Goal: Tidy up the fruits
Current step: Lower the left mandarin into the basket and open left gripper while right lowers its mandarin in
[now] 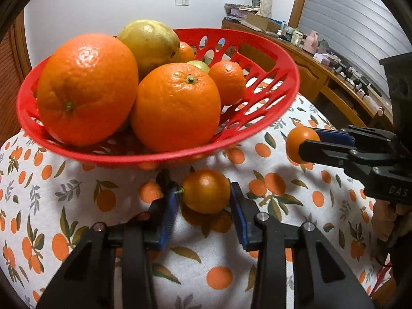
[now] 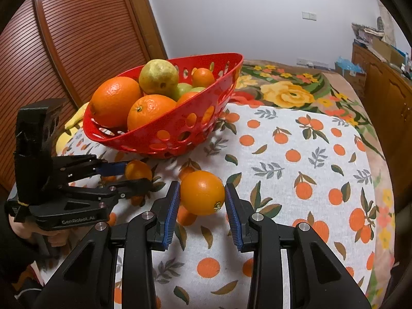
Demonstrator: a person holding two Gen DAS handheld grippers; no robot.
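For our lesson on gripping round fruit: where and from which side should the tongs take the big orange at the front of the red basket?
Grip the front orange across its widest middle, coming down from above. The red basket rim walls off its front, and the larger orange presses against one side. The pads should probably straddle the stem, since the round skin could slip off-centre.

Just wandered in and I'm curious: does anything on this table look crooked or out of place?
Yes: the red basket sits tilted, its near-left rim dipping low while the far rim rides high, so the big oranges crowd the low side. Two small oranges are outside it, one in the left gripper, one in the right gripper.
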